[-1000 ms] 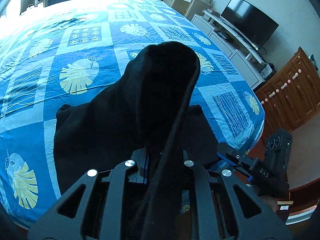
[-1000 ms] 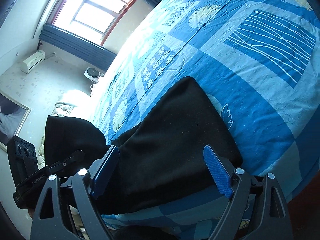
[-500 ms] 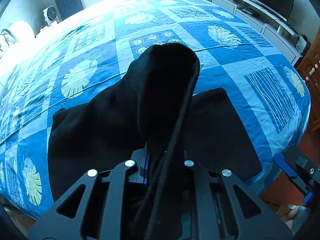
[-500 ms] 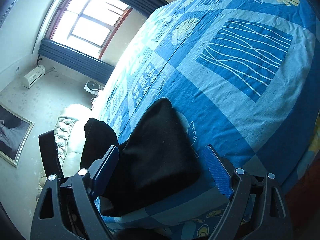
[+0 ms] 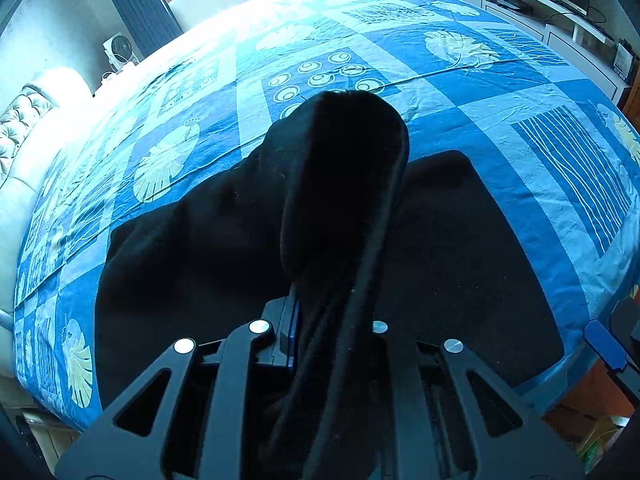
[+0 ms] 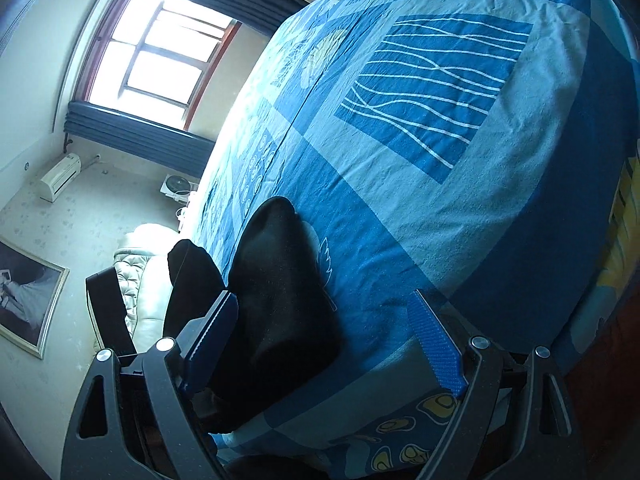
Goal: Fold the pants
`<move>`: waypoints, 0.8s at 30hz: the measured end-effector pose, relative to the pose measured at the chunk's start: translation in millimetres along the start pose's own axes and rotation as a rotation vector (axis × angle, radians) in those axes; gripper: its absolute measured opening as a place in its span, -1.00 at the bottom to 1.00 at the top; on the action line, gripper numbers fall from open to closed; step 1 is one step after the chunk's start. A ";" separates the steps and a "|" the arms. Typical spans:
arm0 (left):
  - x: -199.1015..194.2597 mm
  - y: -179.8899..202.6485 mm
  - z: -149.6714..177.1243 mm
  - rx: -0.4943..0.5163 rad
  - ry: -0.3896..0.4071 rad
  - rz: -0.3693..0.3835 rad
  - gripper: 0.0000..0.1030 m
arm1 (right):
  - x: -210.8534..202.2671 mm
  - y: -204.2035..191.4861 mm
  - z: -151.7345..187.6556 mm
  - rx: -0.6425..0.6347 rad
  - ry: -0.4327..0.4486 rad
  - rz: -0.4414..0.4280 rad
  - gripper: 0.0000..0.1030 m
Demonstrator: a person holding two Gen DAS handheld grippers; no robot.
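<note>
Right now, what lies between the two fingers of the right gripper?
In the right wrist view, the right gripper stands open: the corner of the black pants and bare blue bedsheet lie there.

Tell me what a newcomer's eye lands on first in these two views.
First, the black pants: one bunched end rises in a dark hump from the shut jaws of the left gripper, filling the middle of the left view, while the rest lies spread along the near edge of the bed. Next, the bright blue patchwork bedspread with pale leaf prints, covering the whole bed. Finally, the right gripper, its jaws wide open and empty at the pants' right end.
</note>
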State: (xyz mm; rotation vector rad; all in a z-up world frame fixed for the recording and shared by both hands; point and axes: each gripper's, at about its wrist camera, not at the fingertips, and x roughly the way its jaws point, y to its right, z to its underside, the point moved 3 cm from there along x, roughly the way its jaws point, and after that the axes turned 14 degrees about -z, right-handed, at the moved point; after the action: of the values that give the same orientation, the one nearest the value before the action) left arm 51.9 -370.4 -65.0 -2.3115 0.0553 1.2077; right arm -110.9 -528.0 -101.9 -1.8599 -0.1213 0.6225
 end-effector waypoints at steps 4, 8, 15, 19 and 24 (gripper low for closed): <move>1.0 4.9 2.6 0.017 0.017 -0.024 -0.72 | -5.1 5.8 0.8 0.009 0.002 0.003 0.67; 1.2 8.5 3.2 0.027 0.026 -0.043 -0.71 | -5.2 9.3 1.4 0.016 -0.001 0.007 0.67; 2.0 12.1 3.3 0.045 0.037 -0.060 -0.69 | -8.6 8.6 0.9 0.010 -0.004 0.011 0.67; -9.2 8.6 5.9 0.037 0.057 -0.019 -0.49 | -12.0 5.3 -0.7 -0.005 0.004 0.018 0.67; -54.8 -18.8 22.3 -0.051 0.170 0.317 0.57 | -25.8 -3.3 -11.5 -0.034 0.049 0.015 0.67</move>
State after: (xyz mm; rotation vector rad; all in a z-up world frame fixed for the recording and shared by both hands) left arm 7.3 -354.8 -24.8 -2.5129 0.4728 1.1653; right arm -126.8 -546.1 -86.9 -1.9093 -0.0868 0.5876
